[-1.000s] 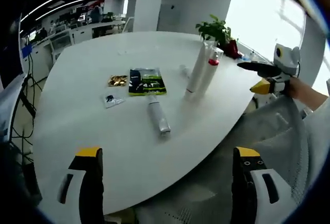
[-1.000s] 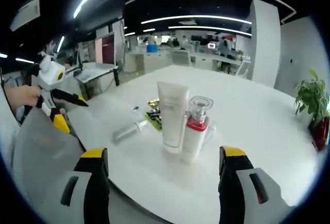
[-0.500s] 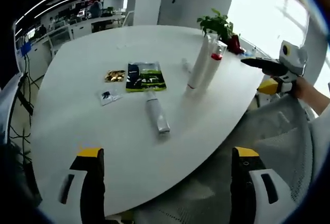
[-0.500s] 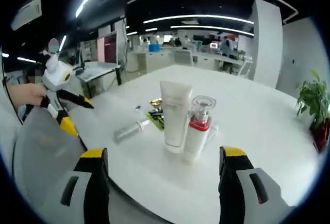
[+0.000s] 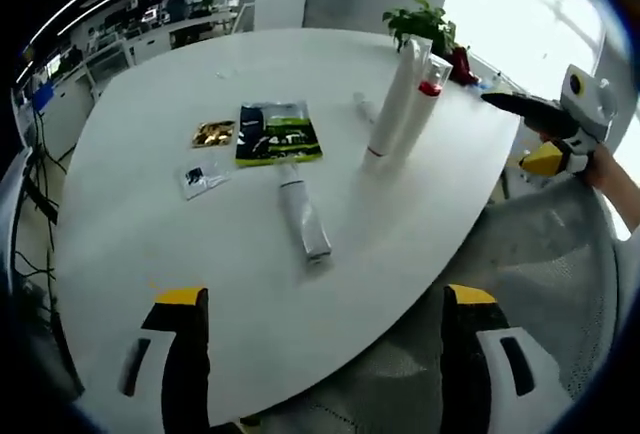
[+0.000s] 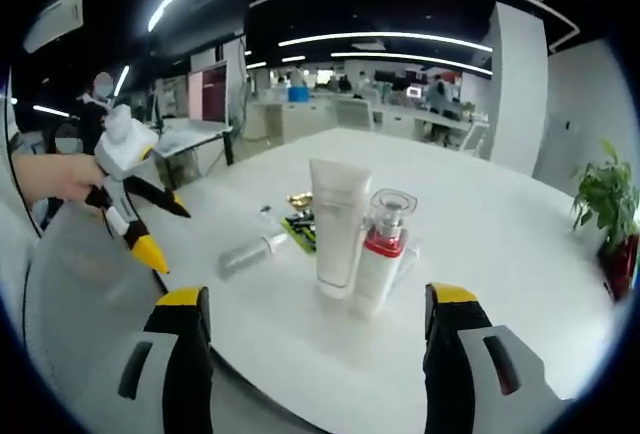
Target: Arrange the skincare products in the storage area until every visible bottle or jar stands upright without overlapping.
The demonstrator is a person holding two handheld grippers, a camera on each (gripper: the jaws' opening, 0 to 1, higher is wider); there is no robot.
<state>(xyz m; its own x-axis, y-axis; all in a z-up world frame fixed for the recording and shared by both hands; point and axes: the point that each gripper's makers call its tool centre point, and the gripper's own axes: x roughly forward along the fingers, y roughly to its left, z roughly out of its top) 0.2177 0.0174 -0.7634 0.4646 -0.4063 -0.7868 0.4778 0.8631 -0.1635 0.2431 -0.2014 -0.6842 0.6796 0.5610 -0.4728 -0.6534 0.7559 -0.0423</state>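
Note:
A white tube (image 6: 337, 222) stands upright on its cap on the white table (image 6: 500, 244), touching a clear pump bottle with a red collar (image 6: 379, 249). The tube (image 5: 395, 94) and pump bottle (image 5: 428, 79) stand at the table's far right in the left gripper view. A silver tube (image 5: 303, 219) lies flat mid-table; the silver tube (image 6: 248, 252) is left of the standing pair. My left gripper (image 5: 322, 299) is open and empty, held off the table's near edge. My right gripper (image 6: 316, 296) is open and empty, facing the standing pair.
A green-black packet (image 5: 279, 134), a gold packet (image 5: 213, 134) and a small sachet (image 5: 200, 178) lie flat beyond the silver tube. A potted plant (image 5: 422, 26) stands at the far edge. A grey mesh chair back (image 5: 540, 284) is on the near right.
Both hands drift slightly. In the right gripper view the left gripper has come lower and nearer the table. The products on the table have not moved.

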